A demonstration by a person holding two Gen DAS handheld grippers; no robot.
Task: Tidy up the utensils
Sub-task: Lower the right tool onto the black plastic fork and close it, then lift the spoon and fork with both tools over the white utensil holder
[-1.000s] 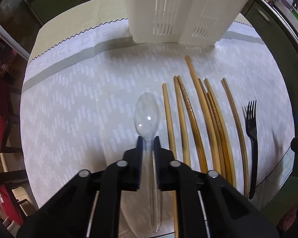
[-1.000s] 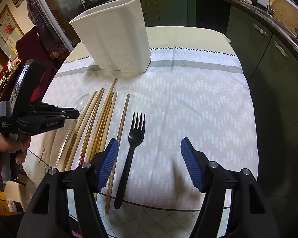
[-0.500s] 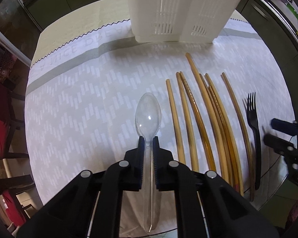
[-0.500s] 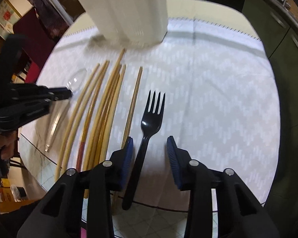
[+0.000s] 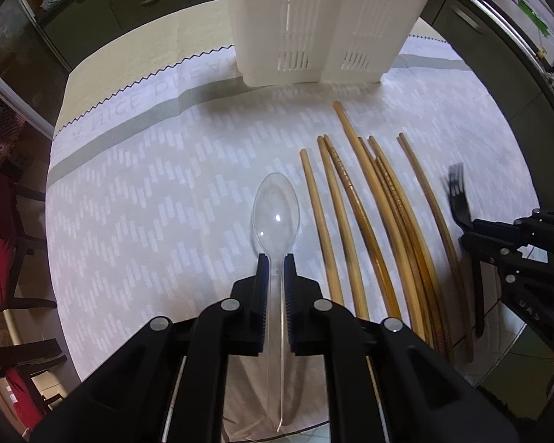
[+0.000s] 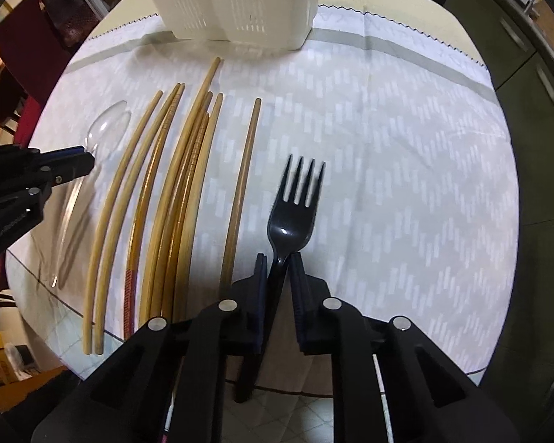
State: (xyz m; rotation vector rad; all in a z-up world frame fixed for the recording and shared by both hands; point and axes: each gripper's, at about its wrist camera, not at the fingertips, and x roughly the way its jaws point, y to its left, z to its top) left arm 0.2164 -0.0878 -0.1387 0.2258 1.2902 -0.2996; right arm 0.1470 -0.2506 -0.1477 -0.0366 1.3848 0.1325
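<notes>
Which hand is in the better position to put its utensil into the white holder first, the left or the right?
Probably left. The left tongs are shut on the clear spoon, pointing almost straight at the white holder. The right tongs grip the black fork too, but the holder sits off to their left.

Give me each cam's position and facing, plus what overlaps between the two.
Left wrist: sits on the left gripper, looking forward along its fingers over the tablecloth to the white caddy; its jaws are closed on the clear spoon.
Right wrist: sits on the right gripper, facing the same caddy; its jaws are closed on the black fork.
Shared: caddy, chopsticks, spoon, fork, and each view catches the other gripper at its edge.
</notes>
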